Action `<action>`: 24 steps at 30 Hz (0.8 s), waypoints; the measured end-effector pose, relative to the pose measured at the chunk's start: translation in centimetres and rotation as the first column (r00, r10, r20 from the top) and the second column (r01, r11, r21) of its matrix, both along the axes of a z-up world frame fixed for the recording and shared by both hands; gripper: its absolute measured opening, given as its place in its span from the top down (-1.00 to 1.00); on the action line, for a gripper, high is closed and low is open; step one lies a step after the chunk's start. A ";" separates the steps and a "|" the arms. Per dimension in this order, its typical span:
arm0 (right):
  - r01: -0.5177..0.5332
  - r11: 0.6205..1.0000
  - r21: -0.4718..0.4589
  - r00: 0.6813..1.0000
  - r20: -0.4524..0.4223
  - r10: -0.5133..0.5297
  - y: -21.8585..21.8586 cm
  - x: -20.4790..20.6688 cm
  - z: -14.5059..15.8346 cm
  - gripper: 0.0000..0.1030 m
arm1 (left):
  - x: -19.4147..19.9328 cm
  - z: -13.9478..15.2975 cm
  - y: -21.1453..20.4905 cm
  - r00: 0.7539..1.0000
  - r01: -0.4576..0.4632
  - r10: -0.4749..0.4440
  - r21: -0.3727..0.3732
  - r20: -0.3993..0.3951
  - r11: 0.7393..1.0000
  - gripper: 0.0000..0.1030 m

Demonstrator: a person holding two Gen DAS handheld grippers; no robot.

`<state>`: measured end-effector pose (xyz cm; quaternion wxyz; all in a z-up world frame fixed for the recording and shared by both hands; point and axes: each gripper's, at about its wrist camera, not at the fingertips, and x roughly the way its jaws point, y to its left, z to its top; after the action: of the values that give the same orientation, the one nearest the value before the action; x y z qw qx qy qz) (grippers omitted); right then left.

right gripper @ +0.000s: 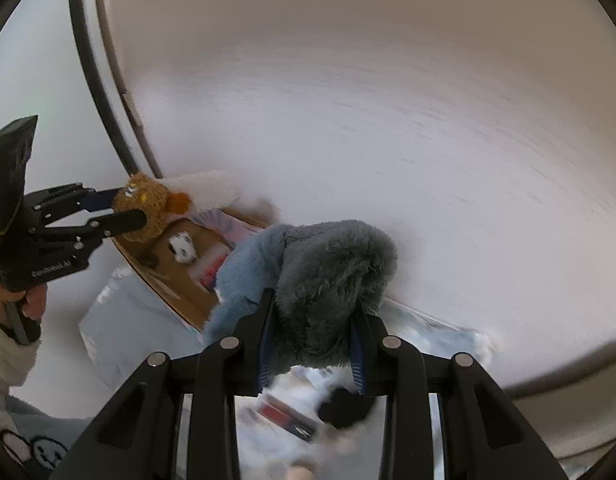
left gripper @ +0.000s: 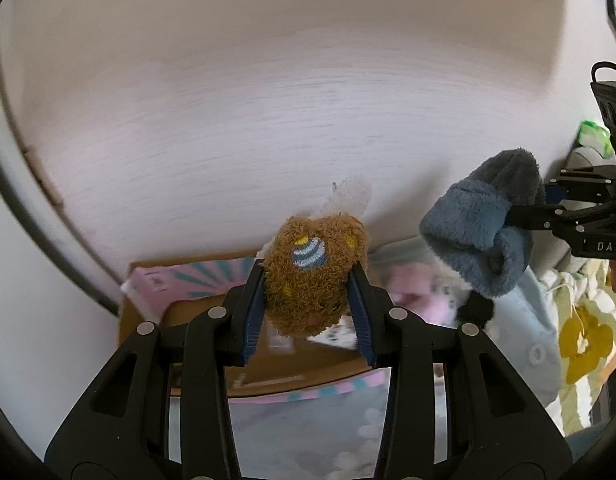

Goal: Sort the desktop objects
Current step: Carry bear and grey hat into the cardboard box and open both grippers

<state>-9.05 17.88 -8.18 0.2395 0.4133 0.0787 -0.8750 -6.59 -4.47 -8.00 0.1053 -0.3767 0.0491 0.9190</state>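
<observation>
My left gripper [left gripper: 308,280] is shut on a brown plush toy [left gripper: 314,276] with a blue-striped patch and a white fuzzy end, held above an open cardboard box [left gripper: 276,364]. It also shows in the right wrist view [right gripper: 144,208]. My right gripper [right gripper: 312,316] is shut on a blue-grey plush toy [right gripper: 320,276], held in the air; it also shows in the left wrist view [left gripper: 480,224] at the right.
The white table [left gripper: 268,100] fills the background. The cardboard box [right gripper: 180,276] holds a small white-and-black toy [right gripper: 183,247] and packets. A clear plastic bin [right gripper: 120,320] and light fabric [left gripper: 548,320] lie below. The view is motion-blurred.
</observation>
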 end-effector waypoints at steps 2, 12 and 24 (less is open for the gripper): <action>-0.019 1.000 -0.004 1.000 0.007 0.020 -2.2 -1.0 -0.2 0.43 | -0.3 -0.1 -1.3 1.000 -0.016 0.016 0.001 0.003 1.000 0.31; -0.119 0.993 -0.003 0.991 0.059 0.119 -11.3 -3.5 -2.9 0.42 | -2.2 -2.7 -8.8 0.993 -0.105 0.103 0.023 0.058 0.994 0.31; -0.155 0.988 -0.018 0.977 0.143 0.156 -17.5 -5.2 -6.7 0.41 | -3.0 -6.5 -13.6 0.976 -0.173 0.168 0.024 0.136 0.985 0.30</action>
<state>-14.27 0.35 -14.89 0.3133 0.4670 0.0905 -0.8219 -9.58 -18.05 -14.53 0.0359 -0.4382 -0.0072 0.8981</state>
